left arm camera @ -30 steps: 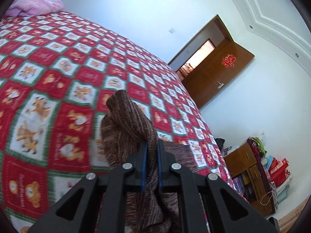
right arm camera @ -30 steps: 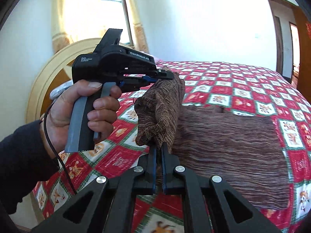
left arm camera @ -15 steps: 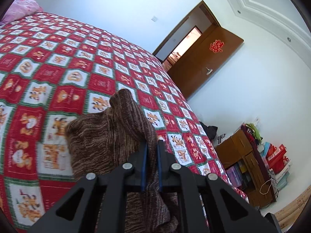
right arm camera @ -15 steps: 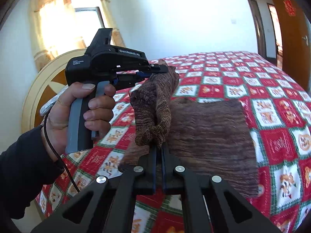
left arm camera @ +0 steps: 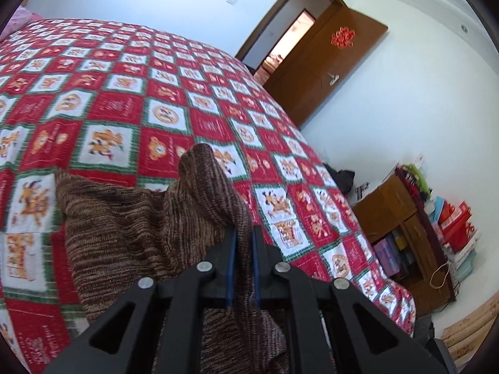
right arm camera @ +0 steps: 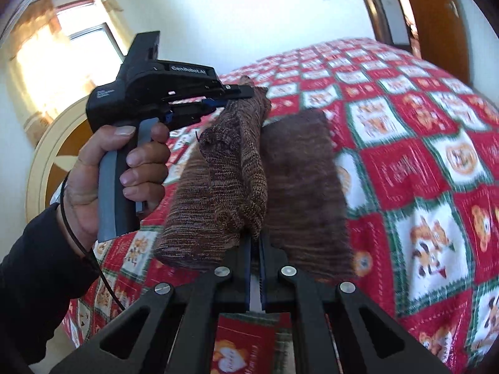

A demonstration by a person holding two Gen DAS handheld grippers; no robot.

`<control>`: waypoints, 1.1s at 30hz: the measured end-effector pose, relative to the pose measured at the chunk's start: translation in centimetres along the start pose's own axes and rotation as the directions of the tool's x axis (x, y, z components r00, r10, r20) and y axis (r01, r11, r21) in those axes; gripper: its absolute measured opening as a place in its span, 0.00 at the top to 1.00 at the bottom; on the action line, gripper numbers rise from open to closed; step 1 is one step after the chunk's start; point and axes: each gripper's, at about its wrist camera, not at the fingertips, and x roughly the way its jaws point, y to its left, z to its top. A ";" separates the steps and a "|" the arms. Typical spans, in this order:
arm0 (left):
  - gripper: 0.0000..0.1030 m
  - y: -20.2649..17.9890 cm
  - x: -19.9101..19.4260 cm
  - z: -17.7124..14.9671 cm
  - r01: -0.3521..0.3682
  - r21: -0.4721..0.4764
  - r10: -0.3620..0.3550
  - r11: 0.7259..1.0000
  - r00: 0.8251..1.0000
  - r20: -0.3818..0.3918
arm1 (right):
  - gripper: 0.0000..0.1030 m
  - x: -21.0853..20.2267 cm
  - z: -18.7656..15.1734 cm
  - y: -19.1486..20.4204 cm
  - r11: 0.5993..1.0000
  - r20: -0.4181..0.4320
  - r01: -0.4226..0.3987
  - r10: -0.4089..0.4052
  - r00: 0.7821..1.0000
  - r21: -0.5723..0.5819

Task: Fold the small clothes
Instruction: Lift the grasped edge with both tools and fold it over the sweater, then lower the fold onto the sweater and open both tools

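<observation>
Brown marled knit garment on a bedspread — red, white, green checks with orange cartoon figures.

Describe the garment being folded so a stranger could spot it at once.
Find the bed under the red-and-white checked quilt. On it lies a brown knit garment, one edge lifted by both tongs, the only plain dark item on the cartoon-patterned squares.

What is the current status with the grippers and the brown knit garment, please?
Left gripper and right gripper: jaws shut on brown knit garment. Held edge lifted, rest lying on the quilt. Nothing in the way.
</observation>
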 end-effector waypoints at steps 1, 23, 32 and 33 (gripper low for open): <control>0.91 -0.3 0.5 0.0 -0.006 0.007 0.006 1.000 1.000 -0.010 | 0.97 0.2 -0.1 -0.8 1.000 -0.006 -0.002 0.002 1.000 0.023; 0.36 -1.9 -4.3 -6.7 -0.312 0.302 0.273 0.901 0.948 0.166 | 0.45 -2.8 0.9 -5.2 0.986 0.123 0.110 -0.126 0.984 0.125; 0.34 2.1 -3.5 -12.0 -0.399 0.283 0.392 0.872 0.916 0.084 | 0.63 3.0 6.5 -0.3 0.991 0.037 0.050 -0.046 0.998 -0.122; 0.32 2.0 -3.4 -12.1 -0.404 0.287 0.398 0.869 0.914 0.080 | 0.65 4.1 6.9 -0.4 0.989 0.020 0.071 -0.069 0.997 -0.132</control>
